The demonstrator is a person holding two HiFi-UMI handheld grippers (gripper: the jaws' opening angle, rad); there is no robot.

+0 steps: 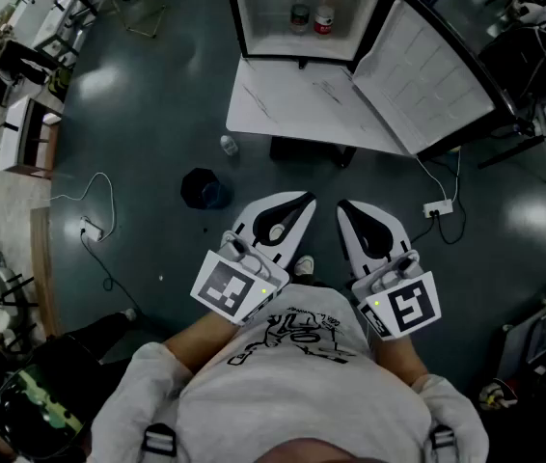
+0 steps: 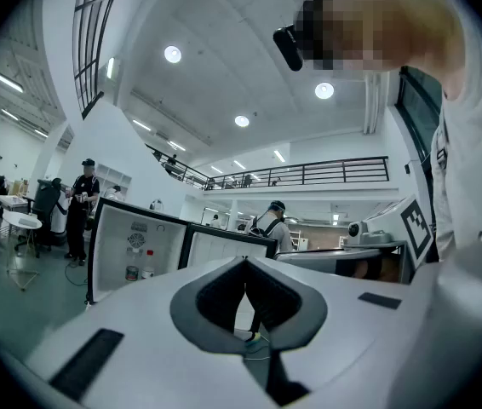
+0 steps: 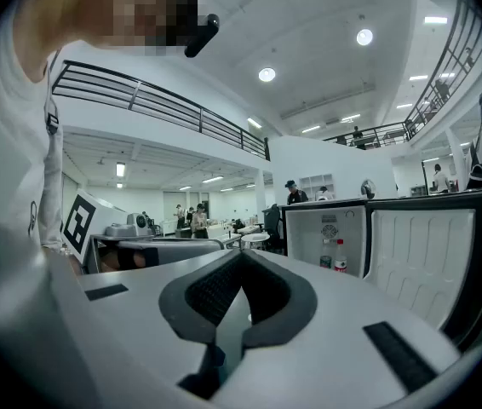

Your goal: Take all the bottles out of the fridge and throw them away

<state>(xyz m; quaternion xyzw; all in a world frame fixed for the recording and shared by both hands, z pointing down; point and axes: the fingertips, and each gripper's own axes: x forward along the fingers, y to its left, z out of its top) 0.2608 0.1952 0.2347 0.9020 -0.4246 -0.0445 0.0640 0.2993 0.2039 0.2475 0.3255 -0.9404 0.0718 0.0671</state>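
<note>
Bottles [image 1: 324,14] wait in the fridge [image 1: 263,17], far ahead of the fingers [image 1: 290,207], none grabbed yet. Left gripper [image 1: 304,201] and right gripper [image 1: 343,206] are pressed together, empty.

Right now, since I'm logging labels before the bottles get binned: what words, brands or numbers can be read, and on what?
No text reads clearly.
The shirt print: black stylised lettering, illegible.
Labels on the red-capped bottle and the bottle beside it, in the fridge: too small.
The stickers on its inner wall: too small.
The square markers: patterns only, no words.
</note>
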